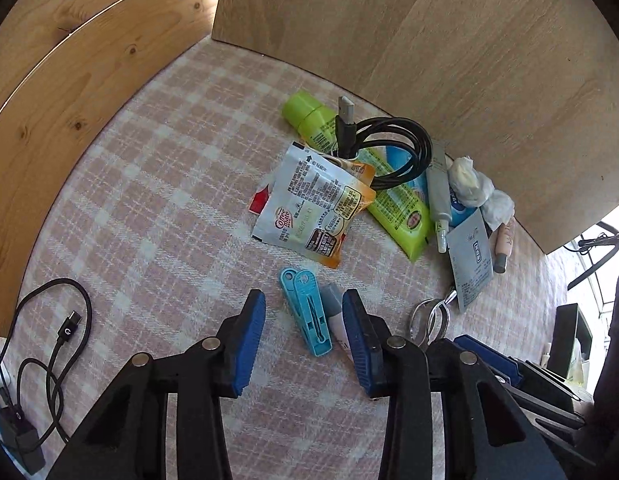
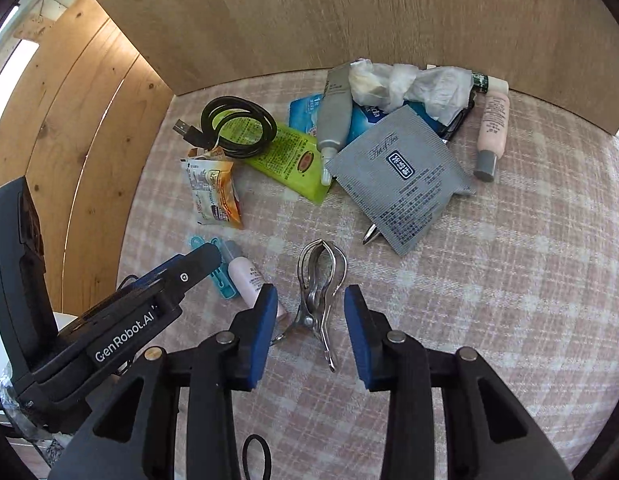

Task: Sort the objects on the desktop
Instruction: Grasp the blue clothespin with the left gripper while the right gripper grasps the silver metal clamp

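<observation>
Surface: pink plaid cloth [image 2: 489, 280], wood panels behind; clutter heaped toward back edge.

Step, as judged: twin pickup, each tool lined up over own item, nothing lifted.

Left gripper [image 1: 304, 320]: jaws apart, grasping nothing. Blue clip [image 1: 307, 312] and small bottle [image 1: 336, 320] lie between pads, bottle just beside right pad.

Right gripper [image 2: 311, 314]: jaws apart, empty. Metal clip [image 2: 319, 292] flat between pads, left pad near its handle.

Next: lower, centre, close; left must take one item, not both.

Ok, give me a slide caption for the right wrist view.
Right gripper straddles a metal clip on the checked cloth, jaws open.
</observation>
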`<state>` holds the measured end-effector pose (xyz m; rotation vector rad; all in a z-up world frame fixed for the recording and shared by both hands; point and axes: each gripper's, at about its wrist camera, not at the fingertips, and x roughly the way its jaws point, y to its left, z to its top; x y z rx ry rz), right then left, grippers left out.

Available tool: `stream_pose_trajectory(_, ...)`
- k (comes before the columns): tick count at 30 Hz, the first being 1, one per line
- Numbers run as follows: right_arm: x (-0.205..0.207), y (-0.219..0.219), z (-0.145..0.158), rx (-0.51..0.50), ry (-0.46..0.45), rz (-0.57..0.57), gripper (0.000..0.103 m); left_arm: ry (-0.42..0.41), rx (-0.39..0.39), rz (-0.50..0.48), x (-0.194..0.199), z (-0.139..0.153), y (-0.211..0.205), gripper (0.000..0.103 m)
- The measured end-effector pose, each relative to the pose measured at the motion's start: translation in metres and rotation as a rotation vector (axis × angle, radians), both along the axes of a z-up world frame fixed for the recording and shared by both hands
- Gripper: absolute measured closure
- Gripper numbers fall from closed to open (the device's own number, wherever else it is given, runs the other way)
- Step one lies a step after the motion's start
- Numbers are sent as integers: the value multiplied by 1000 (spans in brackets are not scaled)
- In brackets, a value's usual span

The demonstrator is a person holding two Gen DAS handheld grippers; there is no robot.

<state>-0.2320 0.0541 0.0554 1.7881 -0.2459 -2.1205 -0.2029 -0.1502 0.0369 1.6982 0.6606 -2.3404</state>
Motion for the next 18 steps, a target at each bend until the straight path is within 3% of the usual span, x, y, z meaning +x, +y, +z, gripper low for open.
stream_pose_trajectory(8,-2,-11,-13,66,-2,5,69,-9,-10,11,3,-5,-2,72)
stream_pose_trajectory(18,0,-9,-21,98,-5,12,77,-15,-39,-14,0,-10,14,73)
